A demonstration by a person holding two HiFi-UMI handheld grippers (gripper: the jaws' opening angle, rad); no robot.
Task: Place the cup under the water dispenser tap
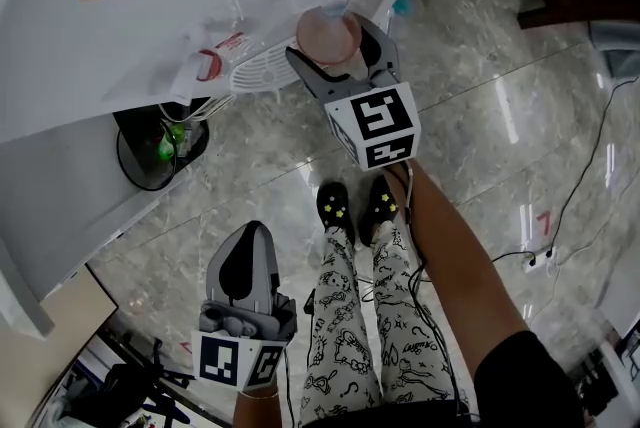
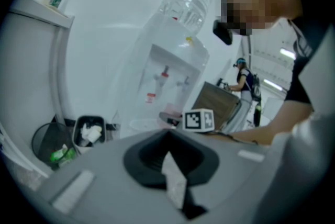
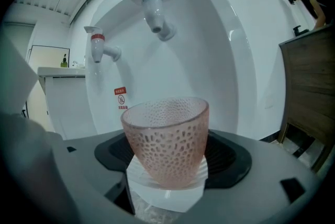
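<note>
The foot of the cup (image 3: 166,139) is hidden behind the grey body of the right hand-held gripper (image 1: 338,46), so I cannot tell if the cup touches the white ribbed drip tray (image 3: 137,173) that shows just behind and under it. In the head view the top of the water dispenser (image 1: 200,6) covers the taps, and the dispenser is cut off at the upper edge. In the right gripper view, the pink dimpled cup is inside the dispenser recess. It is lower than both taps: the pale tap (image 3: 156,13) is almost over it and the red-topped tap (image 3: 99,46) is to its left.

The right arm (image 1: 460,266) is stretched forward, and its hand-held gripper is clamped on the cup, one jaw at each side. The left hand-held gripper (image 1: 250,234) hangs low and near the body, above the floor (image 1: 520,106) and well apart from the dispenser. Its jaws are pressed together with nothing between them. A black bin (image 1: 160,144) stands beside the dispenser.
</note>
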